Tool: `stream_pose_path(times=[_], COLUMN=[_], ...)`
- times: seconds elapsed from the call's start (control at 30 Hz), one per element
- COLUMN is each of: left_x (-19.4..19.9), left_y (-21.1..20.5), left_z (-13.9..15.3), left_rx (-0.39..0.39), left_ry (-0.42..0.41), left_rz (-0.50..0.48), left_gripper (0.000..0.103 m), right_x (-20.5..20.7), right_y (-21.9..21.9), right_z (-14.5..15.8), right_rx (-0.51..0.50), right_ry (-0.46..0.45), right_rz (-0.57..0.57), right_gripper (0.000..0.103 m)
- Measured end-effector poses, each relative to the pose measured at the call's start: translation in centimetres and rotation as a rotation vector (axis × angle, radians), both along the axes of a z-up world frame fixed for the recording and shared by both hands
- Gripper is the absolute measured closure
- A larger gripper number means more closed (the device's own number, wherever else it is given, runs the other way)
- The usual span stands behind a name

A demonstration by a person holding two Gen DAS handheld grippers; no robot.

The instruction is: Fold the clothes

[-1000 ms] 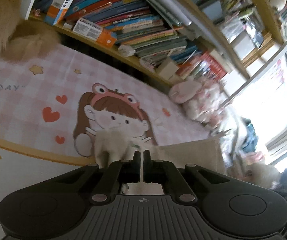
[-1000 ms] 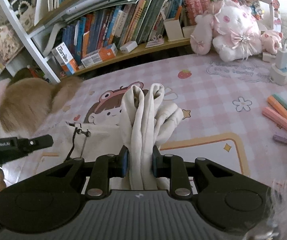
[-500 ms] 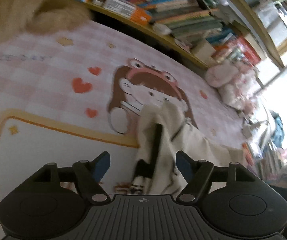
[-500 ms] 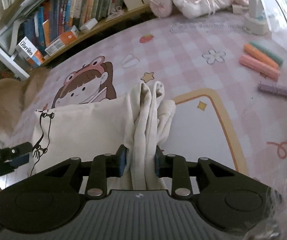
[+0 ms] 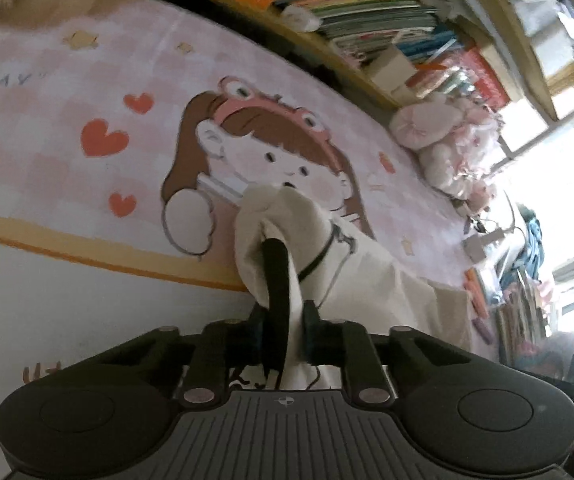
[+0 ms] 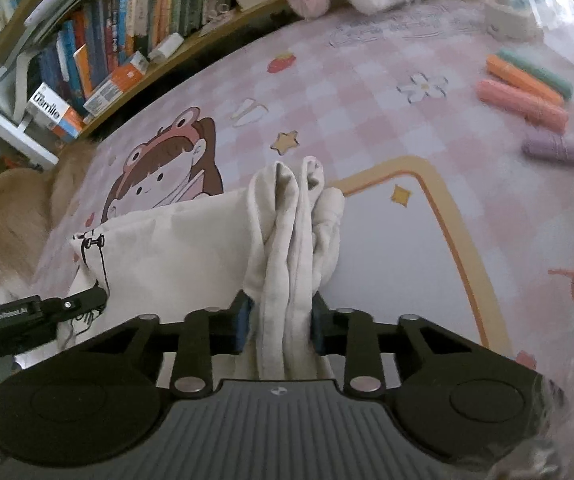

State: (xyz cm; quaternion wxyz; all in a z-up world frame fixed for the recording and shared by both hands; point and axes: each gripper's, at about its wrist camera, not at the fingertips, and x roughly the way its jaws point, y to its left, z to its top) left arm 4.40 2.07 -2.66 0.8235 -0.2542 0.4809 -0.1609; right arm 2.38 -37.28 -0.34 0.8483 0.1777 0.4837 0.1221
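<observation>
A cream garment (image 6: pixel 175 248) with a black line print stretches between my two grippers above the pink mat. In the right wrist view my right gripper (image 6: pixel 281 320) is shut on a thick bunched fold of it, which stands up past the fingertips. In the left wrist view my left gripper (image 5: pixel 283 320) is shut on the other end of the garment (image 5: pixel 371 276), where a black strip of trim runs between the fingers. The left gripper's finger (image 6: pixel 67 304) also shows at the cloth's left corner in the right wrist view.
The pink checked mat (image 6: pixel 367 92) carries a cartoon girl (image 5: pixel 271 152) print. A low bookshelf (image 6: pixel 135 40) lines the far edge, with plush toys (image 5: pixel 447 140) beside it. Several highlighters (image 6: pixel 527 88) lie to the right. A tan furry animal (image 6: pixel 3 220) lies at the left.
My left gripper was shut, stood open half a second ago, and has now closed on the garment's edge. The right gripper kept its hold as the cloth spread out flatter between the two.
</observation>
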Motion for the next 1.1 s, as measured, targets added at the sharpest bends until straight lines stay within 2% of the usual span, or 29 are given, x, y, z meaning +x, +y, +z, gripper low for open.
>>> stream_pose_path(times=[0.07, 0.13, 0.23, 0.3, 0.43, 0.53, 0.6, 0.67, 0.77, 1.1], left_x=[-0.2, -0.4, -0.8, -1.0, -0.7, -0.4, -0.3, -0.2, -0.3, -0.7], left_y=[0.0, 0.0, 0.0, 0.0, 0.2, -0.2, -0.4, -0.5, -0.5, 0.3], left_z=[0.1, 0.3, 0.5, 0.7, -0.2, -0.5, -0.5, -0.6, -0.5, 3.2], left_rx=[0.0, -0.001, -0.001, -0.002, -0.028, -0.038, -0.041, -0.036, -0.045, -0.079], left_ry=[-0.001, -0.002, -0.004, -0.005, 0.024, 0.02, 0.018, 0.022, 0.016, -0.059], left_rz=[-0.001, -0.002, -0.003, -0.004, 0.008, 0.008, 0.009, 0.003, 0.005, 0.01], left_gripper=[0.089, 0.089, 0.086, 0.082, 0.073, 0.073, 0.075, 0.084, 0.089, 0.089], right_x=[-0.3, -0.5, 0.0, 0.4, 0.1, -0.1, 0.0, 0.0, 0.0, 0.1], right_y=[0.7, 0.8, -0.3, -1.0, -1.4, -1.2, -0.8, -0.4, -0.1, -0.3], right_z=[0.6, 0.8, -0.1, -0.4, -0.5, -0.5, -0.5, -0.5, -0.3, 3.4], right_rx=[-0.056, -0.069, -0.01, 0.038, 0.056, 0.046, 0.029, 0.02, 0.012, 0.074], right_ry=[-0.057, -0.083, -0.029, 0.02, 0.059, 0.057, 0.05, 0.04, 0.024, -0.054], right_rz=[0.025, 0.033, 0.004, -0.029, -0.03, -0.019, -0.005, 0.003, 0.014, 0.031], right_gripper=[0.081, 0.081, 0.077, 0.066, 0.064, 0.062, 0.069, 0.075, 0.08, 0.082])
